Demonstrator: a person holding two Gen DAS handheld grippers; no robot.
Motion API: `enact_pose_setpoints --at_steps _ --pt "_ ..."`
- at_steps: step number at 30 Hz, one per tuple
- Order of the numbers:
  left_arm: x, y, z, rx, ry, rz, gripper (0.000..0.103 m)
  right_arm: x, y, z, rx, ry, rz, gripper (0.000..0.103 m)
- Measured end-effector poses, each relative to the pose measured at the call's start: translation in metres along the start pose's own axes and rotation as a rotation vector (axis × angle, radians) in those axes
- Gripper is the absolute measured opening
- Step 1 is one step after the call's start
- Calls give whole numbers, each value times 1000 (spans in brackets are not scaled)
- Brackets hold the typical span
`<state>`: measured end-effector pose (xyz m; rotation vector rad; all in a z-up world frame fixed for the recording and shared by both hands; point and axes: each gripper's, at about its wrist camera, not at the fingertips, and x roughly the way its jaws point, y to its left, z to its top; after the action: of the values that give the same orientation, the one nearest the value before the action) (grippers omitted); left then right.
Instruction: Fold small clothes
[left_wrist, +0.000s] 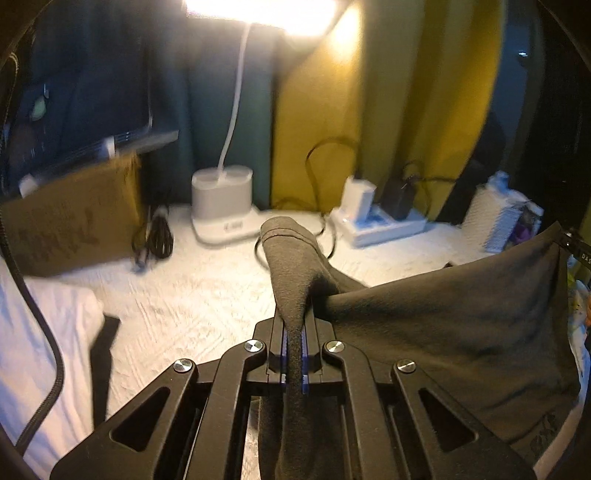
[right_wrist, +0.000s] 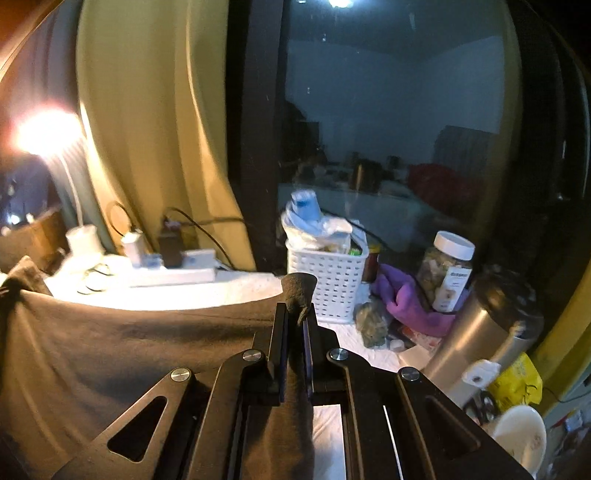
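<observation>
A dark grey garment (left_wrist: 461, 332) hangs stretched in the air between my two grippers, above a white-covered table (left_wrist: 192, 295). My left gripper (left_wrist: 294, 325) is shut on one corner of it; a bunched fold sticks up past the fingertips. My right gripper (right_wrist: 295, 314) is shut on the opposite corner of the garment (right_wrist: 122, 350), with a small tuft of cloth poking out above the fingers. The right gripper shows at the far right edge of the left wrist view (left_wrist: 570, 242). The left gripper shows at the far left of the right wrist view (right_wrist: 5, 288).
At the table's back stand a white lamp base (left_wrist: 221, 203), a power strip with chargers (left_wrist: 380, 221), a brown box (left_wrist: 74, 221) and cables (left_wrist: 155, 236). To the right are a white basket (right_wrist: 328, 280), a jar (right_wrist: 448, 269), a purple cloth (right_wrist: 406, 299), a steel flask (right_wrist: 480, 328) and a bowl (right_wrist: 521, 435).
</observation>
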<state>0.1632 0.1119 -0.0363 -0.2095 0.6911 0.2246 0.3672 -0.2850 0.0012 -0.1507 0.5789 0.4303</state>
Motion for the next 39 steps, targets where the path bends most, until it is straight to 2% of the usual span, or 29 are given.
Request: enact_pose_setpoints --at_steps 6,10,12,14,15,16,18,19,20,22,24,27,29,32,33,35,36,37,38,39 --pt "38 9 -21 -32 156 15 5 59 10 -27 -53 152 -11 7" --pt "44 12 -29 -14 237 2 9 82 13 -47 -74 260 -20 7" --pt "40 14 -25 -1 241 15 22 91 13 -58 -77 317 -18 7" --pt "33 20 -18 0 212 30 47 93 13 -64 -74 342 -13 9" --pt "31 24 -14 -8 192 31 52 91 12 -66 -75 332 -20 10" --pt "30 28 -11 -16 178 33 59 89 12 -67 -72 335 -33 17" --pt "34 35 -5 -23 163 47 61 87 4 -68 -52 333 -89 44" --pt "38 37 -2 -23 158 50 61 86 -2 -70 -36 334 -125 75" --pt "43 38 -1 -17 161 49 61 85 -6 -72 -23 333 -139 89" --pt "58 37 -1 -3 197 33 61 81 -14 -77 11 333 -100 89" --pt "73 35 -5 16 240 23 61 77 -16 -79 11 321 -105 89" --pt "83 29 -11 52 245 7 58 74 -17 -77 14 314 -111 89" --pt "80 25 -13 74 227 -20 25 70 -19 -74 10 298 -113 89" --pt "74 20 -11 93 192 -18 10 72 -14 -63 4 281 -65 87" --pt "70 19 -8 95 172 -3 10 74 -13 -61 4 287 -20 82" --pt "67 20 -3 79 139 3 10 83 -11 -60 17 310 30 55" --pt "63 20 0 75 119 11 10 89 -11 -61 29 332 65 48" --pt "61 19 3 77 104 18 9 91 -11 -62 35 344 84 30" --pt "59 18 5 81 89 21 9 94 -10 -62 39 343 99 19" --pt "56 17 8 82 77 21 9 94 -9 -59 37 326 102 17"
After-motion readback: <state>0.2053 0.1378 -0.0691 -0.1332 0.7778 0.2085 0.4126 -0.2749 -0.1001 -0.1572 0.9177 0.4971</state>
